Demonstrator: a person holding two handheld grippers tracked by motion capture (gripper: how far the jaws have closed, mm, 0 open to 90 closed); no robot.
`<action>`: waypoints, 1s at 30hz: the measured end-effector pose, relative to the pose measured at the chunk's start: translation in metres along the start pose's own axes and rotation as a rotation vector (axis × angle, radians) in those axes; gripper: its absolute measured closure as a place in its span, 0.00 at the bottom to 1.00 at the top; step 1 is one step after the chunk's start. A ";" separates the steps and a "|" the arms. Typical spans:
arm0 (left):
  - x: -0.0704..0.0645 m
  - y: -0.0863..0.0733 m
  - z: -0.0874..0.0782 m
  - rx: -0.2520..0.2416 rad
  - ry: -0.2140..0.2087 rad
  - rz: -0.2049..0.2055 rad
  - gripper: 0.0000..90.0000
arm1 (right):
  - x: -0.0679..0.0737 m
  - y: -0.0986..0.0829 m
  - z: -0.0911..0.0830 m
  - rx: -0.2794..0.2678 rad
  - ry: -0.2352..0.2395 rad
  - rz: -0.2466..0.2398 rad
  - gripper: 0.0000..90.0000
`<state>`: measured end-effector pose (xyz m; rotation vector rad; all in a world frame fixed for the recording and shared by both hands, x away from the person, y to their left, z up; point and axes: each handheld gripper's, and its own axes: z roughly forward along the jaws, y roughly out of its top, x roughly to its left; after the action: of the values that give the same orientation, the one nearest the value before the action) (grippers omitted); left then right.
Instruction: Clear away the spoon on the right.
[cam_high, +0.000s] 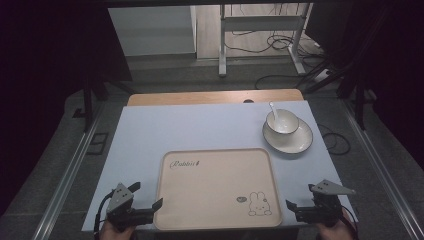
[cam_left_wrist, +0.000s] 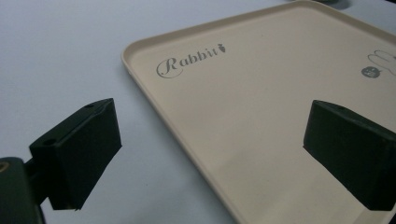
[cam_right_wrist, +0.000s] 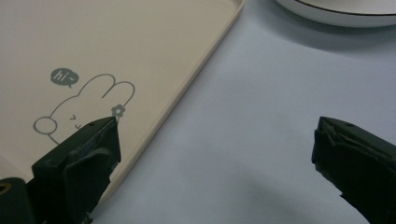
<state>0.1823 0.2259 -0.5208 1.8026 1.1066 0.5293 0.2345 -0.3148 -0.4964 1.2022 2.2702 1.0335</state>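
A beige tray (cam_high: 215, 220) with a "Rabbit" script and a rabbit drawing lies at the table's near middle. My left gripper (cam_high: 150, 206) stands open at the tray's near left corner, its jaws wide apart on either side of the tray's left rim (cam_left_wrist: 187, 154). My right gripper (cam_high: 295, 207) is open at the near right corner, one jaw over the tray rim (cam_right_wrist: 196, 88), the other over the bare table. A white bowl (cam_high: 282, 121) with a white spoon (cam_high: 273, 111) sits on a white plate (cam_high: 295, 142) at the far right.
The table top (cam_high: 200, 125) is pale blue-white with a wooden strip along its far edge. The plate's rim (cam_right_wrist: 336, 14) shows at the top of the right gripper view. Beyond the table are a metal frame and cables (cam_high: 280, 42) on the floor.
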 end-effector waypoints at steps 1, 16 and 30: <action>0.000 0.000 0.000 0.000 -0.001 0.003 0.04 | 0.002 0.000 0.001 0.007 -0.009 -0.017 0.01; 0.000 0.000 0.001 0.014 0.000 0.000 0.05 | 0.002 0.000 0.002 0.019 -0.026 -0.003 0.00; 0.000 0.000 0.001 0.012 0.003 -0.001 0.05 | 0.003 0.001 0.002 0.018 -0.019 -0.016 0.00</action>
<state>0.1833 0.2254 -0.5210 1.8124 1.1153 0.5259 0.2345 -0.3110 -0.4970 1.1948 2.2753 0.9933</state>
